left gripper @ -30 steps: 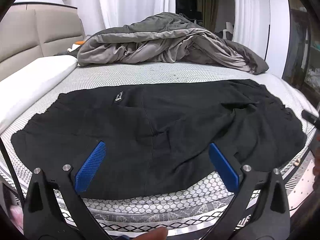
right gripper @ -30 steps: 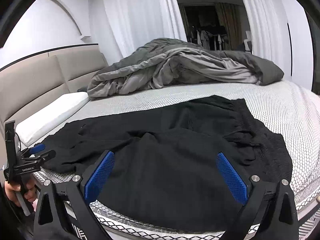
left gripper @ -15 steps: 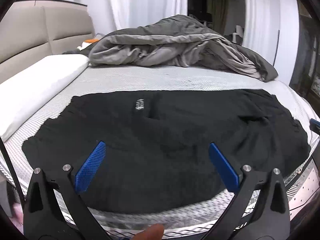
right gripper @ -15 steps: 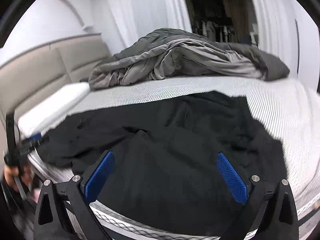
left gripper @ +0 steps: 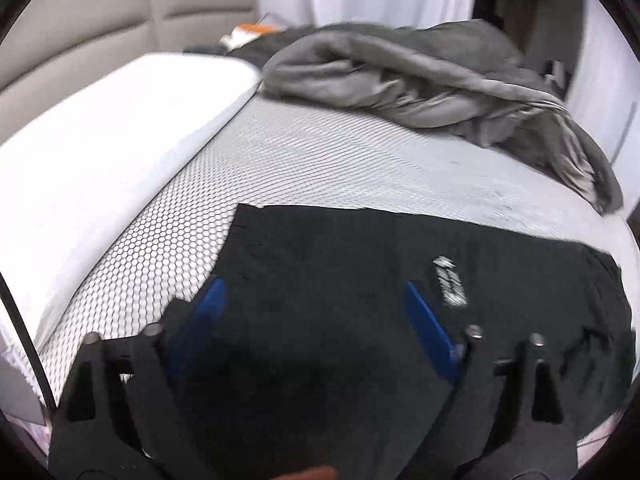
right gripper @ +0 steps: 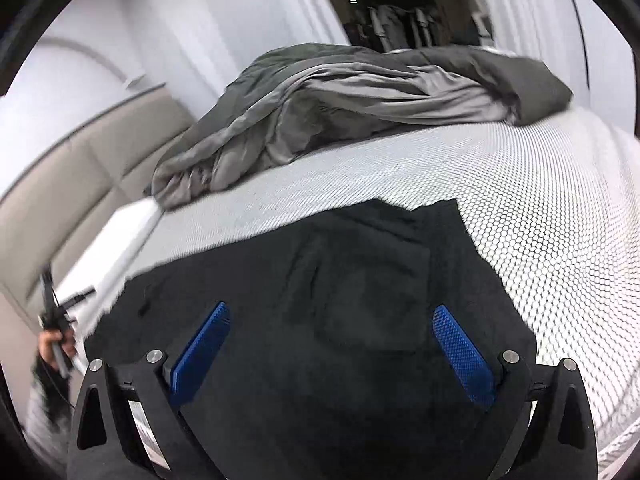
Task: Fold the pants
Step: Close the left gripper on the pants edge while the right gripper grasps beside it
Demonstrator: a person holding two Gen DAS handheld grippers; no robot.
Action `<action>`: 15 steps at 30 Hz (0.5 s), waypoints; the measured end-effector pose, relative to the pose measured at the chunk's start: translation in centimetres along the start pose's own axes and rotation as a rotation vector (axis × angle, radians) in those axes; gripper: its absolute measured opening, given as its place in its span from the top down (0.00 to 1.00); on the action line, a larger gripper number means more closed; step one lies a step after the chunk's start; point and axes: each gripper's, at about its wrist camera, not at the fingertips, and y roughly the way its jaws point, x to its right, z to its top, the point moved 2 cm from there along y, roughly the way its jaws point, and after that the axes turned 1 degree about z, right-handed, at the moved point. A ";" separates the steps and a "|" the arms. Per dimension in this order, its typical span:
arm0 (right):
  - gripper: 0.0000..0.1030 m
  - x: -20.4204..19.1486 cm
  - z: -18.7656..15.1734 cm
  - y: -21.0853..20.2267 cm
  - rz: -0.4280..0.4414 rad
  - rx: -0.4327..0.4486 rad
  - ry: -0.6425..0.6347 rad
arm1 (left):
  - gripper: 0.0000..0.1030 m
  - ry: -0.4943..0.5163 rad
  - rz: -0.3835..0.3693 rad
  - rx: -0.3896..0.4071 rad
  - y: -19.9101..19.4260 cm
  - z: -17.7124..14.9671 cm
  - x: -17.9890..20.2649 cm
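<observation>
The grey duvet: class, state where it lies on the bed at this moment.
In both wrist views the grey duvet lies bunched at the bed's far side, beyond the black pants, right of the white pillow.

Home bedroom: bed (left gripper: 360, 168), padded headboard (left gripper: 120, 20), rumpled duvet (right gripper: 360, 96).

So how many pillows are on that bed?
1. A white pillow lies along the headboard, left of the black pants. The grey duvet heaped behind could hide more.
</observation>
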 end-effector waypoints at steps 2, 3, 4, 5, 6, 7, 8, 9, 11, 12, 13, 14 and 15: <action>0.01 2.0 1.4 1.3 -0.007 -0.013 0.057 | 0.18 -0.023 0.013 -0.047 2.7 1.5 -1.6; 0.02 3.0 2.2 1.9 -0.017 -0.012 0.084 | 0.18 -0.031 0.025 -0.070 4.1 2.1 -2.1; 0.02 4.1 2.9 2.7 -0.028 -0.016 0.113 | 0.18 -0.029 0.028 -0.089 5.4 2.7 -2.5; 0.03 5.1 3.6 3.7 -0.031 -0.025 0.141 | 0.18 -0.025 0.034 -0.105 6.4 3.1 -2.8; 0.03 6.0 4.1 4.5 -0.032 -0.033 0.164 | 0.18 -0.021 0.043 -0.133 8.0 3.6 -3.1; 0.03 7.1 4.7 5.6 -0.030 -0.046 0.194 | 0.19 -0.019 0.055 -0.172 9.6 4.1 -3.6; 0.06 8.0 5.2 6.5 -0.024 -0.057 0.221 | 0.22 -0.023 0.065 -0.196 10.7 4.3 -4.0; 0.08 9.0 5.7 7.6 -0.016 -0.068 0.258 | 0.29 -0.021 0.072 -0.221 12.0 4.4 -4.2; 0.10 10.4 6.6 9.9 -0.036 -0.103 0.298 | 0.35 0.001 0.084 -0.277 14.1 4.4 -4.3; 0.11 11.0 6.9 10.7 -0.061 -0.113 0.298 | 0.38 0.015 0.098 -0.316 15.4 4.4 -4.5; 0.15 11.6 7.2 11.8 -0.088 -0.127 0.304 | 0.39 0.021 0.117 -0.344 16.6 4.3 -4.7; 0.22 12.0 7.3 12.8 -0.094 -0.151 0.310 | 0.39 0.024 0.131 -0.346 17.3 4.4 -4.9; 0.28 12.4 7.4 13.8 -0.085 -0.176 0.320 | 0.44 0.016 0.133 -0.327 17.7 4.7 -5.2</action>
